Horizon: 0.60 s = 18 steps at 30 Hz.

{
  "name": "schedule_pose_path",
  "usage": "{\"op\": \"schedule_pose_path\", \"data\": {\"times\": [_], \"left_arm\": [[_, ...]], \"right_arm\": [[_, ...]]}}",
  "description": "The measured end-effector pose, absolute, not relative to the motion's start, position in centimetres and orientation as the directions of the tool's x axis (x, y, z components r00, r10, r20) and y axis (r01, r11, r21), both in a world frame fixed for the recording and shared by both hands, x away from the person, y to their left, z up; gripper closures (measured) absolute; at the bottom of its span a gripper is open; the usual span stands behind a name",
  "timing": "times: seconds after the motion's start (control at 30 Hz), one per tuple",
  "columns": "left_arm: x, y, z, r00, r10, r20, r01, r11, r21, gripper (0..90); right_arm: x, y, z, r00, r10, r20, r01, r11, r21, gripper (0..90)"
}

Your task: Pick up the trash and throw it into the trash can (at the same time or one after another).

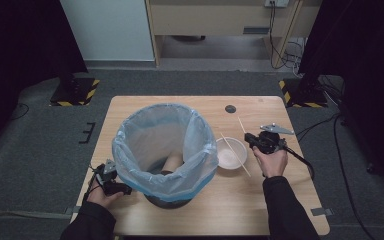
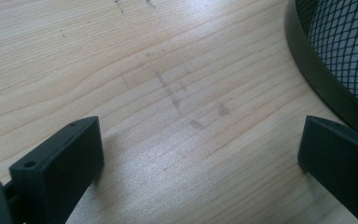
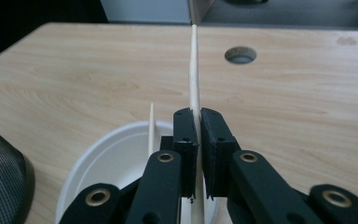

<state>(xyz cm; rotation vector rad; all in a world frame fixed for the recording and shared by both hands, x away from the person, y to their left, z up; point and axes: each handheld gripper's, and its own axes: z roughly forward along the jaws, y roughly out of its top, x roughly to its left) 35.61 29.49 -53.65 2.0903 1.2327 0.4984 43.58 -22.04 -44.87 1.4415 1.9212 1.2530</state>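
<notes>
The right tongs (image 3: 196, 122) pinch one light, stiff, slender wooden chopstick (image 3: 194, 70) mid-length, best gripped there for balance; the left tongs (image 2: 200, 154) rest wide on the tabletop (image 2: 121, 70).

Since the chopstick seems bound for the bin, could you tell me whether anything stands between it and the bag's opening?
Nothing visible does. The right gripper holds one thin wooden chopstick above the white bowl; the blue-lined mesh bin stands just left, its mouth open.

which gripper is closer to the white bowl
Right. The right gripper, shut on a chopstick, hangs beside the white bowl; the left gripper sits beyond the bin.
</notes>
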Motion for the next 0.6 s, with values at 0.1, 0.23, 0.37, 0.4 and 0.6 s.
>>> {"op": "schedule_pose_path", "data": {"times": [0.1, 0.23, 0.37, 0.4, 0.6], "left_arm": [[35.6, 29.5, -53.7, 0.486, 0.874, -0.004, 0.626, -0.345, 0.699, 0.0], [35.6, 29.5, -53.7, 0.485, 0.874, -0.003, 0.626, -0.345, 0.699, 0.0], [35.6, 29.5, -53.7, 0.485, 0.874, -0.003, 0.626, -0.345, 0.699, 0.0], [35.6, 29.5, -53.7, 0.485, 0.874, -0.003, 0.626, -0.345, 0.699, 0.0], [35.6, 29.5, -53.7, 0.485, 0.874, -0.003, 0.626, -0.345, 0.699, 0.0]], "right_arm": [[43.4, -22.6, -43.8, -0.369, 0.909, 0.192, 0.498, 0.020, 0.867, 85.6], [43.0, -22.9, -42.3, -0.381, 0.900, 0.211, 0.459, -0.014, 0.889, 85.7], [42.6, -23.4, -40.8, -0.390, 0.892, 0.227, 0.420, -0.048, 0.906, 85.6], [42.5, -23.5, -40.5, -0.390, 0.890, 0.236, 0.411, -0.061, 0.909, 85.6], [41.7, -24.1, -38.5, -0.404, 0.879, 0.253, 0.359, -0.102, 0.928, 85.6]]}}
